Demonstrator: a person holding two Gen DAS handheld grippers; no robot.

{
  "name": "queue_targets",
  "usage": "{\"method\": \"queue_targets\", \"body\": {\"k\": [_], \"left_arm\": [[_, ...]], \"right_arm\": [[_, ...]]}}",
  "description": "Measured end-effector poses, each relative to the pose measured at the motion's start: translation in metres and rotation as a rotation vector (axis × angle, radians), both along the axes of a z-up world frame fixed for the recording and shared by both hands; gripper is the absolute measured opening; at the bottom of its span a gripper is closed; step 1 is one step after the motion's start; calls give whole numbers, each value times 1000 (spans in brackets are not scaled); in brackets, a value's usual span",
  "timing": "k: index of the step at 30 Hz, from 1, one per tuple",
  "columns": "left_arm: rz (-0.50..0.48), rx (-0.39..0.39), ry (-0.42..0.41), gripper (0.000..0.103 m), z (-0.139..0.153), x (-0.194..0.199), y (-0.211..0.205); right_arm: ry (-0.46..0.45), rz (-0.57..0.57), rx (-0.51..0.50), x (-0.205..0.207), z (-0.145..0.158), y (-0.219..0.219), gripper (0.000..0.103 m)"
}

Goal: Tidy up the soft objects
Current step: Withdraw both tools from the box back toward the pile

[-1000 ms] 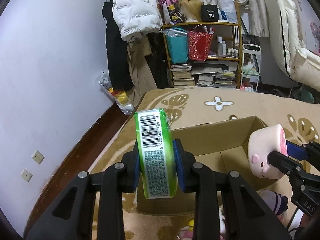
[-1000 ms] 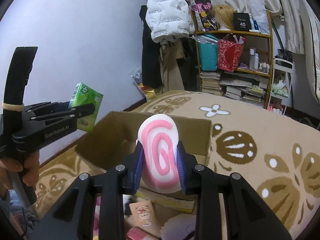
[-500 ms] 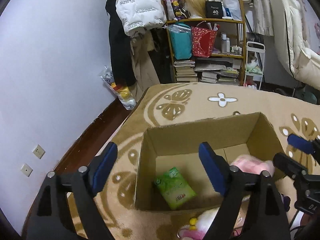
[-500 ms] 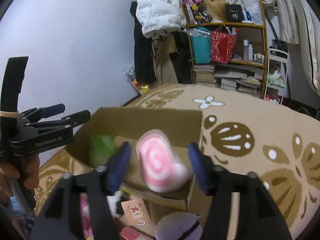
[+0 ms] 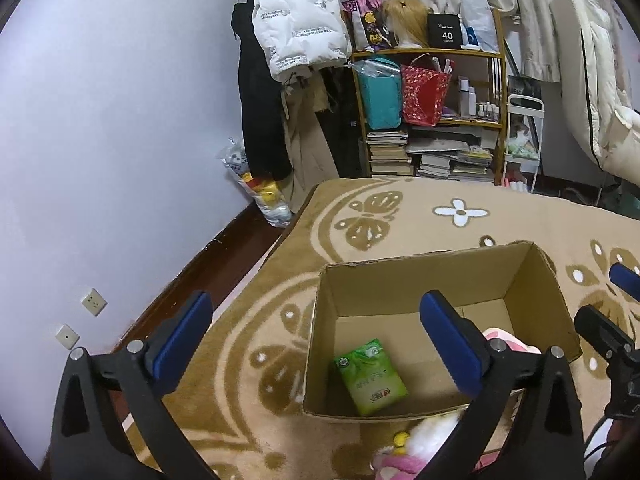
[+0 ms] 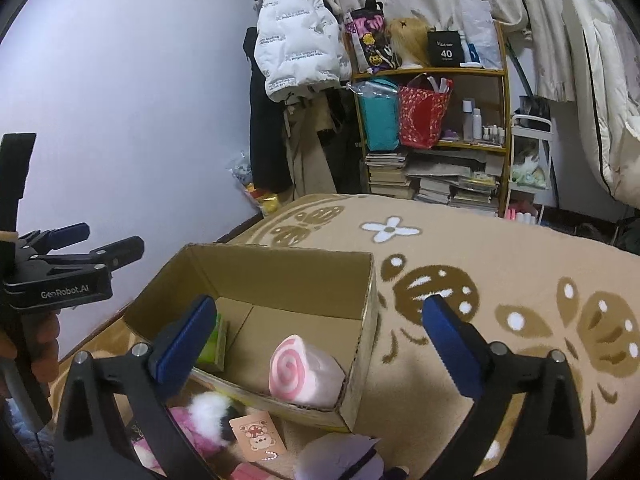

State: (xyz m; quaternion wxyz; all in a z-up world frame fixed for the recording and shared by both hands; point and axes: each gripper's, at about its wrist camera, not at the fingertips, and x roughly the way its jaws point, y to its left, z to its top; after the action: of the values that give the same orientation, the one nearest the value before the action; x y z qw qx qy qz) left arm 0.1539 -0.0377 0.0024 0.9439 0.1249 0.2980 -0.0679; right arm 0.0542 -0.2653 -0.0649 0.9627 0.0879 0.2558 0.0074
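An open cardboard box (image 5: pixel 332 320) (image 6: pixel 364 304) sits on the patterned rug. A green tissue pack (image 5: pixel 370 376) lies flat on its floor; in the right wrist view it (image 6: pixel 214 344) shows partly behind my finger. A pink swirl roll plush (image 6: pixel 304 374) lies in the box's near right corner; its edge (image 5: pixel 506 340) shows in the left wrist view. My left gripper (image 5: pixel 316 344) is open and empty above the box; it also shows in the right wrist view (image 6: pixel 108 246). My right gripper (image 6: pixel 320 344) is open and empty above the box.
Soft toys lie on the rug in front of the box: a pink and white plush (image 6: pixel 200 420), a purple plush (image 6: pixel 344 456), a small card with a bear (image 6: pixel 258 434). A cluttered bookshelf (image 5: pixel 432 112) and hanging coats (image 5: pixel 296 28) stand at the back wall.
Both grippers opened wide. The green tissue pack and the pink swirl plush dropped from the jaws and now lie in the box.
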Motion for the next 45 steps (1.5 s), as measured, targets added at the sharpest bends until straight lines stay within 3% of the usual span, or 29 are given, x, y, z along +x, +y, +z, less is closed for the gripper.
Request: {"method": "queue_targets", "body": {"k": [11,17,23,27,32,37,45], "left_arm": [[14,-12,19,102,10,-6,12],[50,-45,74,102,10,-19,33],[87,-81,64,102,25,-34,53],[89,-54,64,102,27,-44,56],[48,-30,106,102,21,-58,54],[67,-24,152,102,6,-70,58],[78,-33,300,100,-25,-68,72]], "right_arm": [[11,-21,13,-5,0,-9,103],[21,-10,58,-15,4,-10,103],[4,36,62,-23,12,7,103],[4,74,27,-29,14,26,103],[32,121,11,-35,10,45,103],[72,166,9,-41,2,60,103],[117,244,-44,-45,-11,84,103]]}}
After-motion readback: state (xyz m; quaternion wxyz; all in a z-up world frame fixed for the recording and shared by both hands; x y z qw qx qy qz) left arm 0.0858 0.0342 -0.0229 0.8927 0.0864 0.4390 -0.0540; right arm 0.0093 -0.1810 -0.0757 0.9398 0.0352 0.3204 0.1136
